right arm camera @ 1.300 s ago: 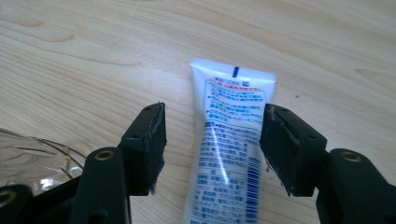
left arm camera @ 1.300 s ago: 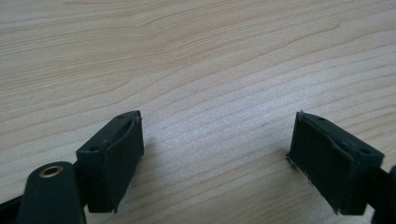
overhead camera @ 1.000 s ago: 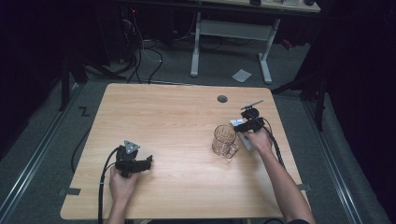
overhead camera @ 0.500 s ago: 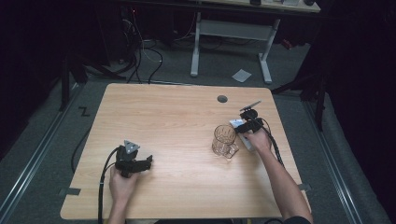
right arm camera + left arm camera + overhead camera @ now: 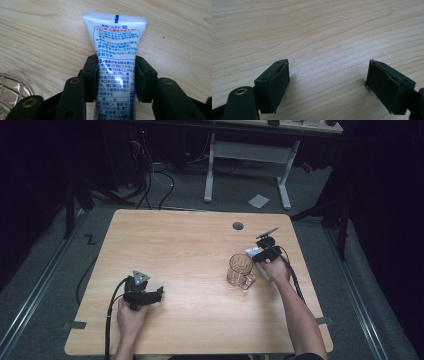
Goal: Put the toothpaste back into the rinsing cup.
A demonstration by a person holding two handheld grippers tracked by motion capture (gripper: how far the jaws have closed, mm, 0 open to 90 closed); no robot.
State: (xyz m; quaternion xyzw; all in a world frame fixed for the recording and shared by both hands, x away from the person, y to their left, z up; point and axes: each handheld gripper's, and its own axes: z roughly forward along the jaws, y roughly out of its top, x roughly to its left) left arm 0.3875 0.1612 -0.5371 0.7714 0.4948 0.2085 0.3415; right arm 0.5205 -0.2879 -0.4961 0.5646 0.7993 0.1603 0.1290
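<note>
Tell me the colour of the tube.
White tube with blue and red print, best seen in the right gripper view.

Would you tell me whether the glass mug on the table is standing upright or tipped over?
Upright: in the high view the glass mug stands on its base, round mouth facing up, handle at its side.

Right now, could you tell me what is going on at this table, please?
A person works at a wooden table with a gripper in each hand. The right gripper has just been closing its jaws on a white toothpaste tube, and the pads now press its sides. A clear glass mug stands just beside it. The left gripper rests open over bare wood, holding nothing.
</note>
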